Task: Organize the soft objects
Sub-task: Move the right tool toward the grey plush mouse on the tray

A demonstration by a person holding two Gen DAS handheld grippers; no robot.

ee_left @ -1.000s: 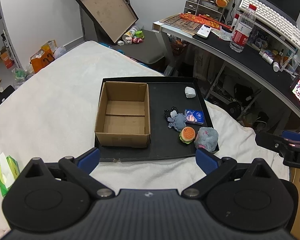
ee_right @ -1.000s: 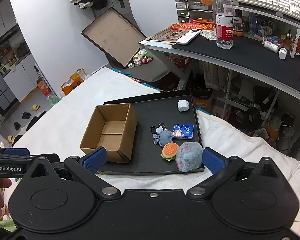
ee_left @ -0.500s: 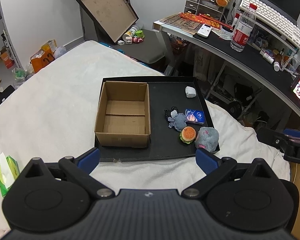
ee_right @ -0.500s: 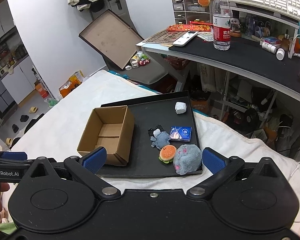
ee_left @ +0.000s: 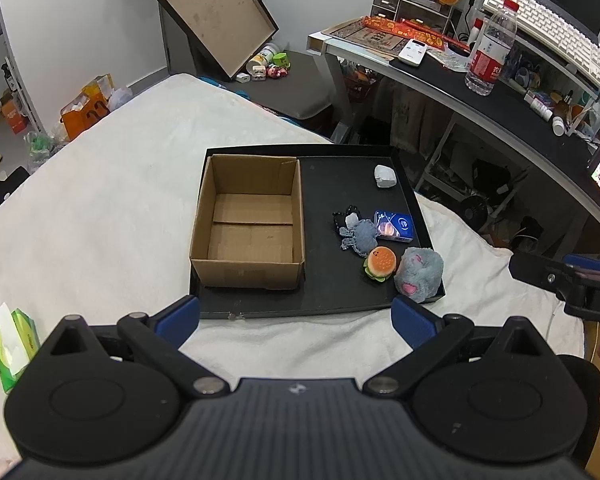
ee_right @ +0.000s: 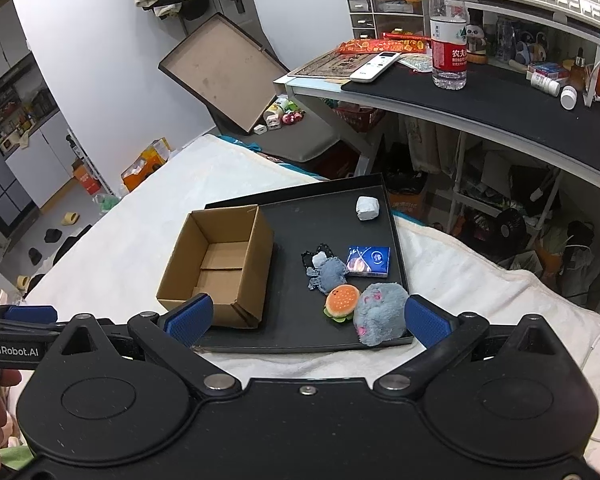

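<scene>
Nothing is picked yet: both the left gripper [ee_left: 295, 317] and right gripper [ee_right: 307, 318] hover released near the tray's [ee_left: 320, 300] near edge; next, the right closes on the grey plush [ee_right: 380, 314] at its near right corner.

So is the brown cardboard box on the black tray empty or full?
Empty: the brown cardboard box stands open, bare floor showing; the toys lie beside it.
</scene>
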